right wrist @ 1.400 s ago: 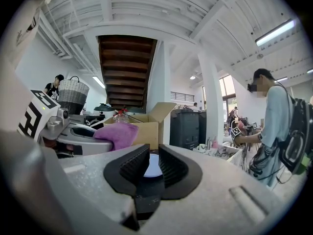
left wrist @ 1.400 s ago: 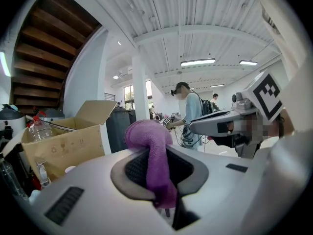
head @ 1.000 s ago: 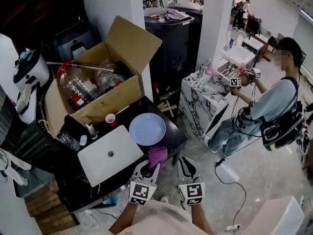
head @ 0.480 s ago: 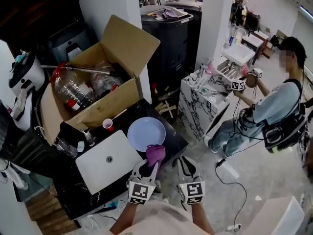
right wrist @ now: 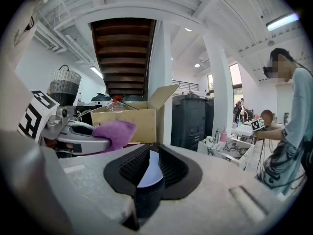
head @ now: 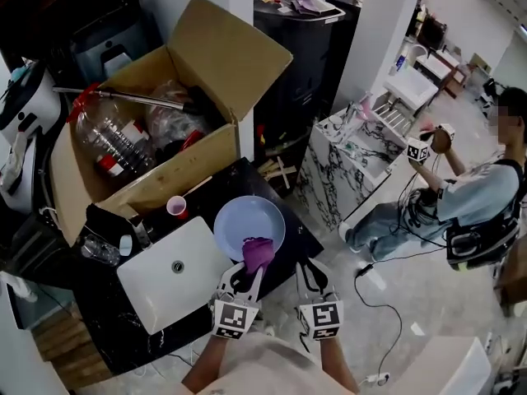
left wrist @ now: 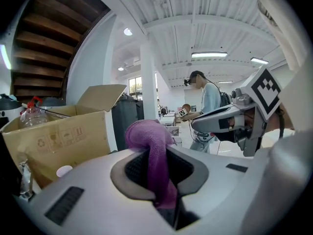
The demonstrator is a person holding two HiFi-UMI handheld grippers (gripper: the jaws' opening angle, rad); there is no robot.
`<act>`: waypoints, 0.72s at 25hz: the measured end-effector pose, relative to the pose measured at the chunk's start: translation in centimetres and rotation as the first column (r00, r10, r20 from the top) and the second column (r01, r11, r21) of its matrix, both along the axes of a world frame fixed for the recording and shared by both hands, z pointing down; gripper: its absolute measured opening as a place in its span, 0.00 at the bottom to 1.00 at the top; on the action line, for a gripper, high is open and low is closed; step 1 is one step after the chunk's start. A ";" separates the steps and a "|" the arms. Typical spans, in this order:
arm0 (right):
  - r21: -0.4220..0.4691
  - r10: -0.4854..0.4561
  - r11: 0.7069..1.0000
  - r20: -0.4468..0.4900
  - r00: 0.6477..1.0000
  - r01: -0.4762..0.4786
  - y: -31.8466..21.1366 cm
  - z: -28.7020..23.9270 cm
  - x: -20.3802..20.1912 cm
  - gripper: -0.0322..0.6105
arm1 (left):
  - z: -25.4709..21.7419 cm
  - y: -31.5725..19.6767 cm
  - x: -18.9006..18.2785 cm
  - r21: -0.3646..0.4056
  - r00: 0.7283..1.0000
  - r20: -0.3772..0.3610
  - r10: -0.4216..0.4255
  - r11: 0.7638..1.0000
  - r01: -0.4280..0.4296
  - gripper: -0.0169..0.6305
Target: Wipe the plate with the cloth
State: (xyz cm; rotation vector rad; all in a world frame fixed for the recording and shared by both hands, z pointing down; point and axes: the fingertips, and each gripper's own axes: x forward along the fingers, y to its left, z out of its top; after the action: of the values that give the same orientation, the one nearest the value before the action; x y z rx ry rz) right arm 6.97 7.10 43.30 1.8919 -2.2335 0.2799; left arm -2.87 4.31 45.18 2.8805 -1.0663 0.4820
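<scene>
Plate [head: 247, 214]: pale blue, flat on the dark tabletop [head: 298, 235], close to its near edge.

Cloth [head: 258, 252]: purple, bunched, on the plate's near rim. One end lies on the plate and the other runs back into your left gripper [head: 249, 276].

Left gripper view: fingers clamped on the cloth [left wrist: 149, 137]. A fold stands up above them and the tail hangs down through the gap.

Right gripper [head: 312, 274]: just beside the left one, over the tabletop's near edge, clear of the plate.

Right gripper view: fingers a little apart, nothing gripped. The plate [right wrist: 149, 174] shows through the gap, farther off. The cloth [right wrist: 113, 131] and left gripper [right wrist: 80, 135] sit at left.

White slab [head: 169, 276]: left of the plate, touching or nearly touching its rim; cannot tell which.

Red cup [head: 175, 207]: upright, behind the slab and near the plate's left side.

Box [head: 177, 159]: open cardboard, behind the cup, holding a clear bottle [head: 111, 142].

Person [head: 482, 196]: well apart at far right, by a marbled counter [head: 346, 159].
</scene>
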 end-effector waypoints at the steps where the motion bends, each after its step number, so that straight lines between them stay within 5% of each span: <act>1: -0.011 -0.003 1.000 0.003 1.000 0.003 -0.7 0.2 -0.3 0.14 | 0.3 -0.6 -0.1 -0.008 1.000 -0.001 0.000 1.000 0.000 0.12; 18: -0.123 0.013 0.992 -0.048 0.999 -0.018 -8.7 4.3 -0.6 0.14 | 3.8 -8.7 -0.9 -0.082 1.000 -0.007 0.006 0.997 -0.006 0.12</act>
State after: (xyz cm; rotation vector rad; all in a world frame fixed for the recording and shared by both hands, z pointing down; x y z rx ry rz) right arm 6.39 -1.58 47.64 1.8337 -2.1207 0.3634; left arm -3.75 -4.39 49.00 2.8128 -1.0121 0.5042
